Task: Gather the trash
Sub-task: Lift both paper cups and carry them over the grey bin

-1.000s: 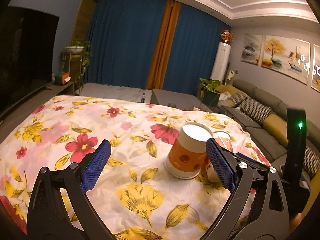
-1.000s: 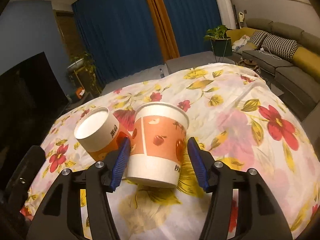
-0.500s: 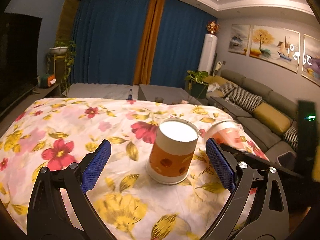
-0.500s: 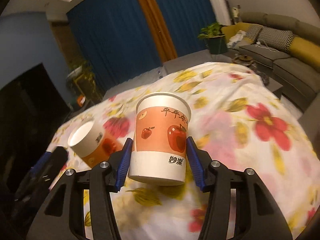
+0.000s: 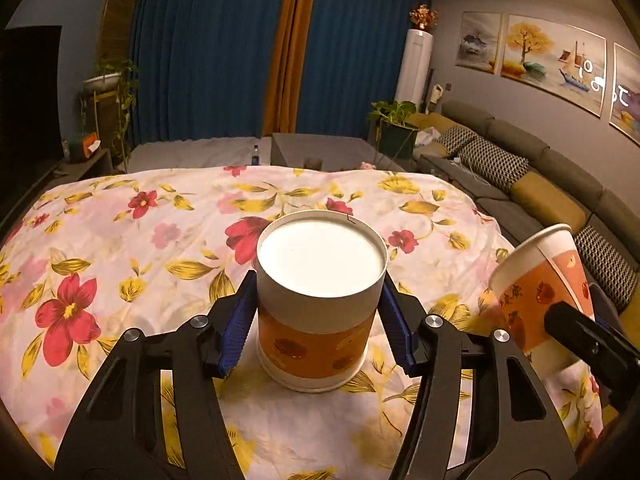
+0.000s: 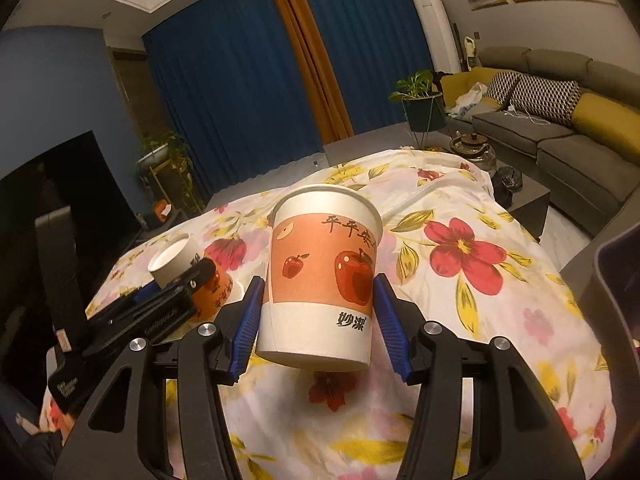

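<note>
Risk first: upside-down cup (image 5: 320, 300) on the floral cloth (image 5: 120, 240) looks thin-walled, so a hard squeeze may crush it, and an off-centre pinch may tip it. Left gripper (image 5: 316, 324) has its blue pads narrowed right against that cup's sides; real clamping or just contact, cannot tell. Cup base sits on the cloth. Right gripper (image 6: 318, 320) grips the apple-print cup (image 6: 320, 280), upright, lifted off the cloth. It could slip because the pads bite low on the taper.
</note>
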A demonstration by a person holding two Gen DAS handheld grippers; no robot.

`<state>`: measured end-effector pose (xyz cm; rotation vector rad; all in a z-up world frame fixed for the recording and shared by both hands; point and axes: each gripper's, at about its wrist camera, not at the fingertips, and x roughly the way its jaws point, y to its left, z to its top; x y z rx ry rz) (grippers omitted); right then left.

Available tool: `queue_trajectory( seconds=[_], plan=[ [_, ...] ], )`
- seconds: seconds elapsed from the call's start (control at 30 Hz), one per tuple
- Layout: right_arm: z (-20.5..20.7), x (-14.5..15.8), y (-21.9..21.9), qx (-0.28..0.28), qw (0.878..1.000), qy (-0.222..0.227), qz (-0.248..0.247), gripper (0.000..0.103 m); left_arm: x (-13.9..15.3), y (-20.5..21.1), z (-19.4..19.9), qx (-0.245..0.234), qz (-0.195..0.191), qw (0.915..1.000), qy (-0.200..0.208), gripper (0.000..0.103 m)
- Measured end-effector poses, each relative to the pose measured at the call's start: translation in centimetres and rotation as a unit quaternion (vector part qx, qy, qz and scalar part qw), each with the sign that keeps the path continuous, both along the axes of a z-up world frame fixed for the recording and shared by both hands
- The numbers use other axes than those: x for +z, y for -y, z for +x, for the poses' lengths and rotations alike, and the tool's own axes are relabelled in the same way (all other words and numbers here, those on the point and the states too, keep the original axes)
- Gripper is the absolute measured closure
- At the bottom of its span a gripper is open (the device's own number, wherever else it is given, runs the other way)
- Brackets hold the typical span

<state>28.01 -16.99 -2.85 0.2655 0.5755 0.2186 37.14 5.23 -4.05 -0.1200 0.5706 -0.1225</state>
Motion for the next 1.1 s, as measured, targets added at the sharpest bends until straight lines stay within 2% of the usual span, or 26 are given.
queue_trajectory(
  seconds=[0.23,0.47,0.57,0.7,0.87,1.0,1.1],
  plan=[
    [-1.8,0.7,1.6,-0.002,1.000,0.014,-0.003,0.049,1.9,1.5,-2.2,-0.005,-0.002,0.9997,0.022,0.047],
    [-5.3,2.7,6.4,-0.044,0.998,0.049,-0.006,0.049,4.9,8.6,-6.1,-0.077,-0.001,0.9953,0.058,0.047],
    [-7.6,3.4,10.4,-0.087,0.994,0.066,-0.019,0.049,5.8,12.1,-7.6,-0.113,-0.006,0.9912,0.070,0.047],
    [-10.2,3.7,15.7,-0.152,0.985,0.076,-0.035,0.048,6.3,17.7,-9.2,-0.168,-0.021,0.9825,0.078,0.047],
    [-13.3,3.8,21.9,-0.217,0.973,0.079,-0.026,0.048,5.8,24.4,-10.7,-0.228,-0.033,0.9699,0.078,0.047],
    [-14.9,3.7,24.9,-0.247,0.965,0.085,-0.029,0.047,5.4,29.4,-11.8,-0.276,-0.039,0.9565,0.084,0.046],
    [-15.6,3.7,26.8,-0.262,0.961,0.088,-0.025,0.047,4.8,32.1,-12.1,-0.297,-0.043,0.9502,0.084,0.046]
  ],
)
